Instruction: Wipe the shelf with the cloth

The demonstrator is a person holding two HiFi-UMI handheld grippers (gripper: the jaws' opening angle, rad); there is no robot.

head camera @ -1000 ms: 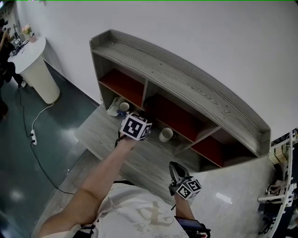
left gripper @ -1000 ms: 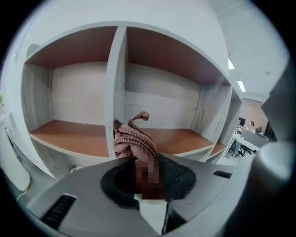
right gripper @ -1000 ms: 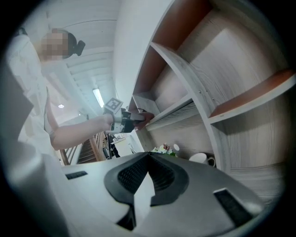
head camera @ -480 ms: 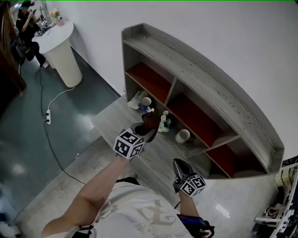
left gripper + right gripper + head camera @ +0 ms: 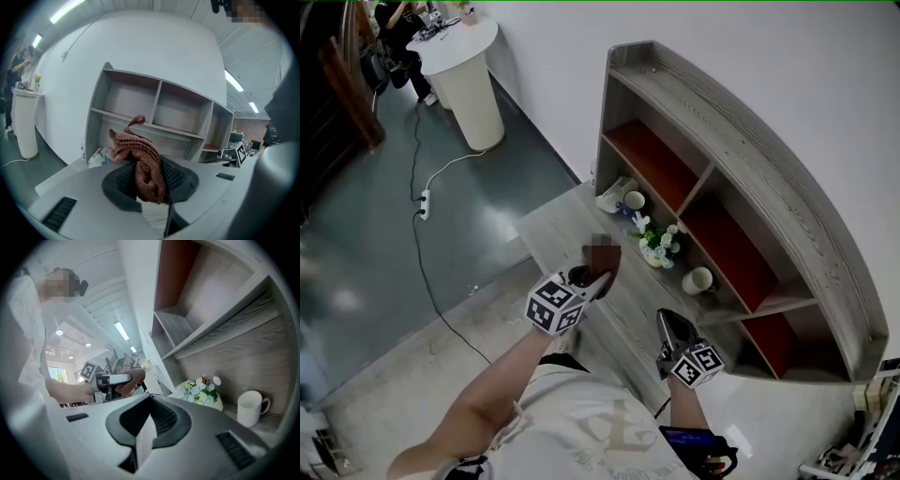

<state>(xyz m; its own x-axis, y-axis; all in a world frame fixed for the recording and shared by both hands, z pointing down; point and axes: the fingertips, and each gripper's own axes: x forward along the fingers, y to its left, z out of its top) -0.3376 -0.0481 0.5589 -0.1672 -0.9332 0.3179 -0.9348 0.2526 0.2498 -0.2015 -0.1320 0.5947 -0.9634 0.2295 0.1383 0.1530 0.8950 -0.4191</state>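
Note:
The grey wooden shelf (image 5: pixel 741 159) with red back panels stands against the white wall, and it fills the left gripper view as open compartments (image 5: pixel 154 117). My left gripper (image 5: pixel 596 274) hovers above the front edge of the low grey bench (image 5: pixel 558 234), shut on a brown knitted cloth (image 5: pixel 603 254). That cloth (image 5: pixel 140 157) bulges up from between the two dark pads. My right gripper (image 5: pixel 672 328) hangs lower right, short of the shelf, shut with nothing in it (image 5: pixel 149 417). The right gripper view shows the left gripper with the cloth (image 5: pixel 125 380) off to its left.
On the shelf's bottom level stand a pot of flowers (image 5: pixel 659 244), a white mug (image 5: pixel 698 279), a small cup (image 5: pixel 633 200) and a crumpled bag (image 5: pixel 612 195). A white round pedestal table (image 5: pixel 467 70) and a cable with a power strip (image 5: pixel 425 200) are on the dark floor at left.
My left gripper has drawn back from the lower shelf compartment to the bench's front edge, still holding the cloth. The head view has swung left, uncovering the flower pot. The right gripper has hardly moved.

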